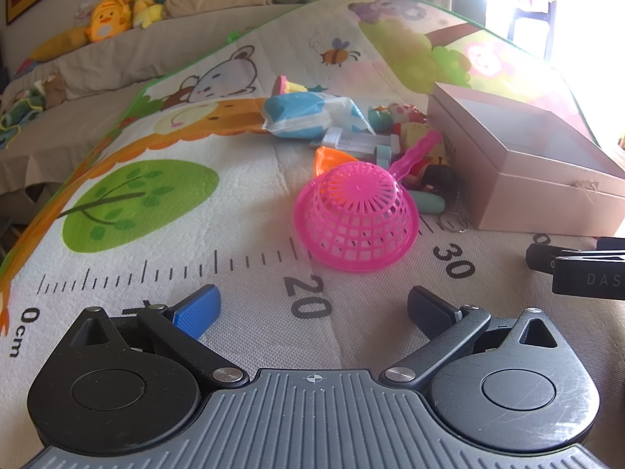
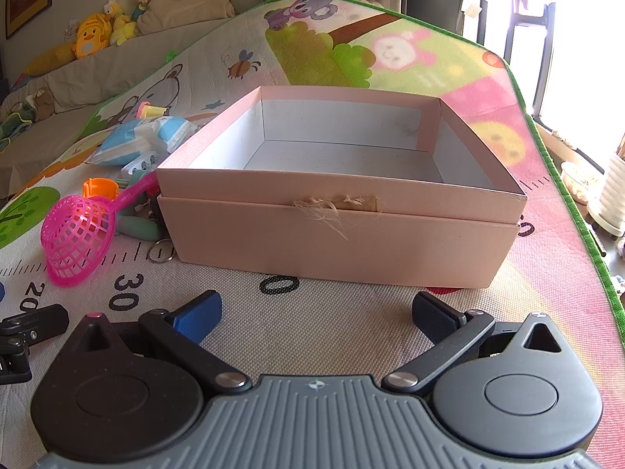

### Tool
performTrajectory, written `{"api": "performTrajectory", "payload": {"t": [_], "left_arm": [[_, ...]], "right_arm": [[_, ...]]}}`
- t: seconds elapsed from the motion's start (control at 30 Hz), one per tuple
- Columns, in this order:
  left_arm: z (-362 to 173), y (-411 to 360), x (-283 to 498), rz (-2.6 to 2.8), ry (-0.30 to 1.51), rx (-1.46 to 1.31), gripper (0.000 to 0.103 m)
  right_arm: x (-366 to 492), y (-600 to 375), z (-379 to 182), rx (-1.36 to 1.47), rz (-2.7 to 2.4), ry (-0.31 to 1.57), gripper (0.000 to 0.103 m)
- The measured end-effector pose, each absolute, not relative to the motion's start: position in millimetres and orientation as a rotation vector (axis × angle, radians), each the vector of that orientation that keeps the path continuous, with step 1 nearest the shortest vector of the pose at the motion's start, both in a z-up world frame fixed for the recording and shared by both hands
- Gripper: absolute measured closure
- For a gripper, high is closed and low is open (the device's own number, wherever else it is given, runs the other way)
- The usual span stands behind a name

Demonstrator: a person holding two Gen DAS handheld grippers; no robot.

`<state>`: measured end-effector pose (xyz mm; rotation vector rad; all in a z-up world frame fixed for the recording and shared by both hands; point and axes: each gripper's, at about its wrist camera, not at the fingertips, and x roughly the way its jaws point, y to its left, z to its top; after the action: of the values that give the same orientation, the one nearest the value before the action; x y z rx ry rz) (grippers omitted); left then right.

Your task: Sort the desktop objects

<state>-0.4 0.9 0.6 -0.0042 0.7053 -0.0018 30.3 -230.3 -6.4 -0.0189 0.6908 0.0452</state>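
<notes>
A pink plastic strainer [image 1: 357, 217] lies bowl-down on the play mat, a short way ahead of my left gripper [image 1: 312, 308], which is open and empty. Behind it lies a pile of small things: a blue and white packet [image 1: 308, 115], an orange cup [image 1: 332, 158], toy figures [image 1: 398, 115] and a key ring [image 1: 453, 222]. An open pink cardboard box [image 2: 343, 230] stands right in front of my right gripper [image 2: 316, 308], which is open and empty. The box looks empty inside. The strainer also shows in the right wrist view [image 2: 78, 230], left of the box.
The play mat [image 1: 156, 234] with a printed ruler covers the surface. A sofa with plush toys [image 1: 109, 19] runs along the back. The mat's green edge [image 2: 566, 179] drops off at the right, near a window. The other gripper shows at each view's side [image 1: 578, 269].
</notes>
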Motion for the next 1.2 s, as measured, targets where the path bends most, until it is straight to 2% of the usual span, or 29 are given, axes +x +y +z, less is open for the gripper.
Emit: {"api": "performTrajectory", "payload": {"t": [0.5, 0.83, 1.2], "left_arm": [[1, 2, -1, -0.009, 0.714, -0.002, 0.000], [3, 10, -11, -0.076, 0.753, 0.026, 0.000], [12, 15, -22, -0.100, 0.700, 0.015, 0.000]], "right_arm": [[32, -229, -7, -0.014, 0.047, 0.695, 0.000], [3, -222, -1, 0.014, 0.011, 0.775, 0.000], [-14, -225, 1, -0.008, 0.072, 0.779, 0.000]]}}
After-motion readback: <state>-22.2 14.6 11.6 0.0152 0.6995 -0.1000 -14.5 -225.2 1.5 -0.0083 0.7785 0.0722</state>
